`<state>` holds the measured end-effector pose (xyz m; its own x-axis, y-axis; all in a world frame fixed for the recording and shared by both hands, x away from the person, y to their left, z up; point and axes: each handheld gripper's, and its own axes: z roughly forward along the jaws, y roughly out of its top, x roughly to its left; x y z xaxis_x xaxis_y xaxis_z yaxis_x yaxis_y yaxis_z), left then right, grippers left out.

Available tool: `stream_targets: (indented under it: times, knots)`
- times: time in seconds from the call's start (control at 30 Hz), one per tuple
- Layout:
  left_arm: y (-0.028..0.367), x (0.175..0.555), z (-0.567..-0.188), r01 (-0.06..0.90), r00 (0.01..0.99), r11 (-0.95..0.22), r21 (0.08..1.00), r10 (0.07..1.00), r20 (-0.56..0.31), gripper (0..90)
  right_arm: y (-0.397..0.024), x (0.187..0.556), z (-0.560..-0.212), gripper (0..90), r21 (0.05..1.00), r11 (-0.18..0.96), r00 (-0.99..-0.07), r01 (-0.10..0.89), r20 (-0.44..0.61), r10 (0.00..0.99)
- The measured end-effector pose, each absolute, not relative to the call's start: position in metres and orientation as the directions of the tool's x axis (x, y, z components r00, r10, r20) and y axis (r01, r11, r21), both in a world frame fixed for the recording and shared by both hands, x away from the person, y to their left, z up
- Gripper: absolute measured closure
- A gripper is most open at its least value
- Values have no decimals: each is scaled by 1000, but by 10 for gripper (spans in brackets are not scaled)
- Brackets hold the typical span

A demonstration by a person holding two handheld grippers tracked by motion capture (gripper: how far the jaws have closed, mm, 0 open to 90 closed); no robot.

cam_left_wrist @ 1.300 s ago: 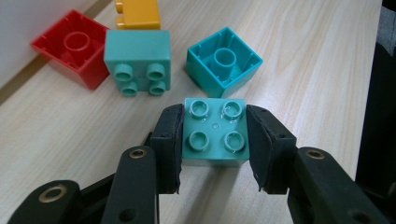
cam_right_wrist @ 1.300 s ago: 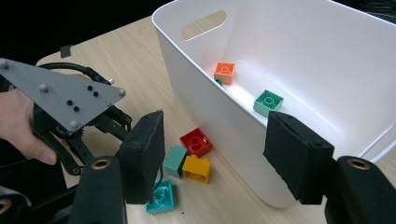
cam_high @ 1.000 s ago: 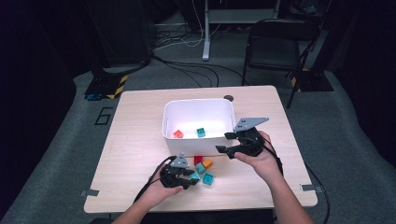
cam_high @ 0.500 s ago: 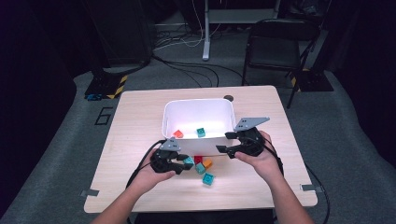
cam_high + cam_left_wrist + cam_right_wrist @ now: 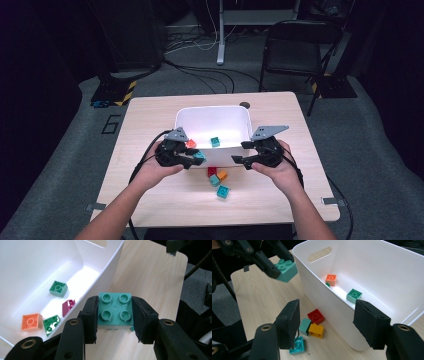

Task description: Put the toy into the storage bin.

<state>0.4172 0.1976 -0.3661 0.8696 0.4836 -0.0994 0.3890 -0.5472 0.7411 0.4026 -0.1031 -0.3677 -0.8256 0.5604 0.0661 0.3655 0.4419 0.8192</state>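
Left hand-held gripper (image 5: 114, 315) clamped on a teal square four-stud plastic brick (image 5: 115, 311), studs up, pads on two opposite side faces. Held clear of the light wooden desk (image 5: 150, 120), just outside the near-left corner of the white plastic bin (image 5: 212, 114). Bin opening lay ahead of the jaws and to their left in the left gripper view; likely next move a short carry over the rim, then release. Right hand-held gripper (image 5: 332, 322) jaws apart, empty, straddling the bin's near wall. Loose red, yellow and teal bricks (image 5: 218, 181) lay near the desk's front edge.
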Motion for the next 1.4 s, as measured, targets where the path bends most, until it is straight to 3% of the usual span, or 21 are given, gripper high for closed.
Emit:
stream_targets:
  times: [0.6, 1.4]
  knots:
    - [181, 469, -341, 379, 865, -543, 749, 495, -79, 585, -105, 404, -368, 373, 820, 440, -825, 365, 67, 561]
    - [141, 540, -353, 417, 842, -516, 748, 529, -105, 584, -105, 406, -372, 373, 816, 442, -827, 373, 76, 557]
